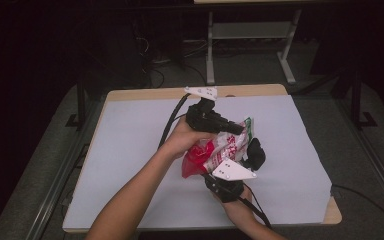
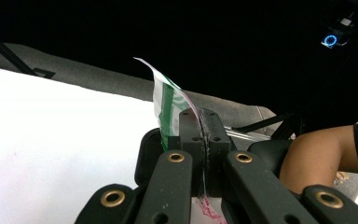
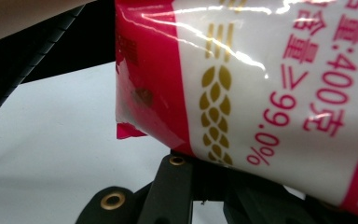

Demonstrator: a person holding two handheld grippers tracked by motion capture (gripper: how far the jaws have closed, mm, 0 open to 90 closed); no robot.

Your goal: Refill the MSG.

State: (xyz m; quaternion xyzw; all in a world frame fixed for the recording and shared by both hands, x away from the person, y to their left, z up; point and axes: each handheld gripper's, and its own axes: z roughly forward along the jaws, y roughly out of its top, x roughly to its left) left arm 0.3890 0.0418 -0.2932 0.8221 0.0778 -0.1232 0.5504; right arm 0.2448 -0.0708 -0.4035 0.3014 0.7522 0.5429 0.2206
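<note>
A red and white plastic bag with a green-striped end hangs above the middle of the table, held between both grippers. My left gripper points right and is shut on the bag's green-striped top edge; in the left gripper view its jaws are pressed together on the thin film. My right gripper comes up from below at the bag's right side. In the right gripper view the bag fills the frame with red print and a gold wheat mark, hiding the tips of my right gripper, whose jaws stand together on it.
The table carries a white sheet with wooden edges showing at the back and the front right corner. Behind it stands a grey metal frame among floor cables. A person's leg shows beside the table.
</note>
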